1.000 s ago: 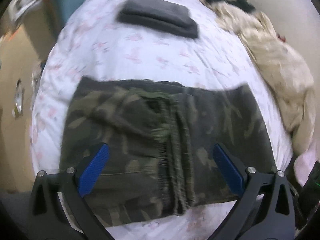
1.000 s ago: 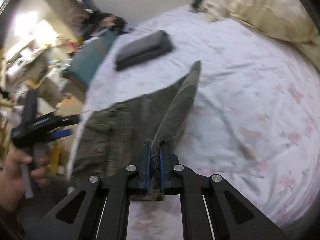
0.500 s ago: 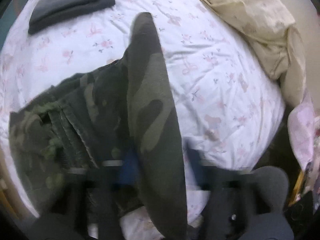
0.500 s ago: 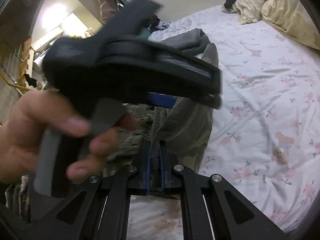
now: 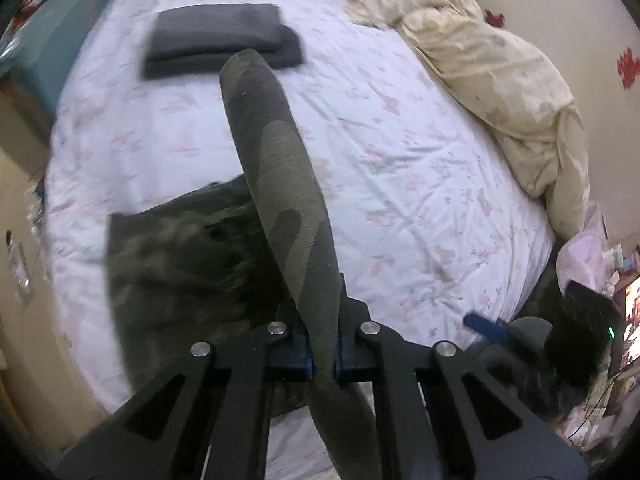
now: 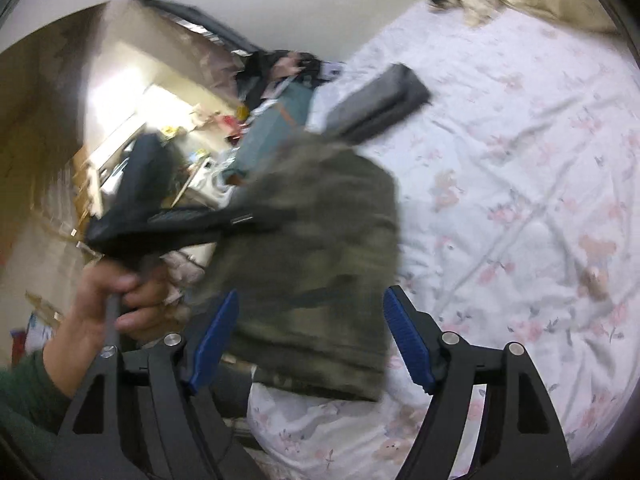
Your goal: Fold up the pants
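The camouflage pants (image 5: 176, 264) lie on the near edge of the floral bed sheet (image 5: 400, 168). My left gripper (image 5: 322, 360) is shut on a folded edge of the pants (image 5: 280, 168), which stands up from the jaws across the view. My right gripper (image 6: 312, 340) is open and empty, its blue pads (image 6: 404, 336) either side of the lifted pants (image 6: 316, 280). The left gripper also shows in the right wrist view (image 6: 180, 220), held in a hand, its jaws buried in the cloth. The right gripper shows blurred at the left wrist view's lower right (image 5: 492, 328).
A folded dark grey garment (image 5: 220, 40) lies at the far side of the bed. A crumpled cream duvet (image 5: 500, 76) runs along the right side by the wall. Cluttered furniture (image 6: 168, 148) stands off the bed's left.
My left gripper swung over and shut on the pants edge that the right gripper held. My right gripper opened and let go of it.
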The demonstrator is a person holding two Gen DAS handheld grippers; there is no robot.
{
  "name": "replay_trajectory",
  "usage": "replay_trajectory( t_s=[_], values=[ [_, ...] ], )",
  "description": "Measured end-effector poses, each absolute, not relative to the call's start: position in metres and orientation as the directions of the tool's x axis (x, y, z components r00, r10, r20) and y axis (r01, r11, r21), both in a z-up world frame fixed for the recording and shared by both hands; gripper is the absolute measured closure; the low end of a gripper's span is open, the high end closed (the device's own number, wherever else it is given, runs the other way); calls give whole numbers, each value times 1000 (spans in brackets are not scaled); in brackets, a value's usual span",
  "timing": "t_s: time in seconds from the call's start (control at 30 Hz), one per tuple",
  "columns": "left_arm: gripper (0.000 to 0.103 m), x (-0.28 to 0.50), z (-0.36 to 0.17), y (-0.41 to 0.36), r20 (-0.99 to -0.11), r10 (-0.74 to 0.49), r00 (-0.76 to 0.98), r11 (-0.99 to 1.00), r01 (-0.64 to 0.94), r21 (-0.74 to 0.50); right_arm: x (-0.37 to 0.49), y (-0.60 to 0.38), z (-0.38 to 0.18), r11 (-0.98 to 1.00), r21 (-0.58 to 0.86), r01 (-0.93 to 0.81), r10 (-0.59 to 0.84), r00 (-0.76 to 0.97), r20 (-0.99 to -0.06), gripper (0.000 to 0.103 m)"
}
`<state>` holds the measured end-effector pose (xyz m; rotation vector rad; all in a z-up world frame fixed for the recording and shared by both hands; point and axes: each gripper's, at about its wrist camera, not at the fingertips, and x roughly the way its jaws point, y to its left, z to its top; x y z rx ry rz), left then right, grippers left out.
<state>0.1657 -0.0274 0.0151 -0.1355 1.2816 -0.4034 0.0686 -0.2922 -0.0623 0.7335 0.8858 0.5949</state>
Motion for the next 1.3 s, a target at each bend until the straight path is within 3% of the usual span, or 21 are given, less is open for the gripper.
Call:
replay_trajectory(
  t_s=[0.2,0.43,0.5,0.57,0.8,0.97,1.0,1.03,1.17,1.3],
  values=[
    [98,151,-35,75,-932,-253,259,966,14,-259,83,-271,-82,672,731,-120,695,443,-566,26],
    [98,138,-104,115,-975,-128,181,984,-98,-148,106,-237,-119,705,706,-73,690,303,-658,26],
    [98,140,-104,115,-975,-101,199,988,-94,-122,122,-221,-136,664,746,-50,731,252,-634,25],
    [98,144,-102,109,-975,-54,214,995,-73,-72,136,-210,-154,600,800,-10,782,218,-584,14],
    [96,147,-114,109,-980,24,199,998,-66,11,160,-156,-217,461,885,68,881,82,-466,13],
    [93,150,-131,107,-982,80,171,995,-65,70,152,-135,-235,461,885,60,883,66,-464,8],
    [91,151,-133,106,-983,86,164,995,-69,75,150,-131,-232,468,883,47,880,65,-470,11],
    [91,151,-135,105,-982,101,160,993,-73,91,149,-125,-227,478,878,22,877,50,-478,34],
    [78,151,-138,102,-974,165,157,985,-67,156,146,-115,-201,554,827,-90,832,68,-550,50],
    [44,150,-123,116,-970,147,192,979,-169,115,155,-129,-170,561,814,-146,827,65,-558,55]
  ],
)
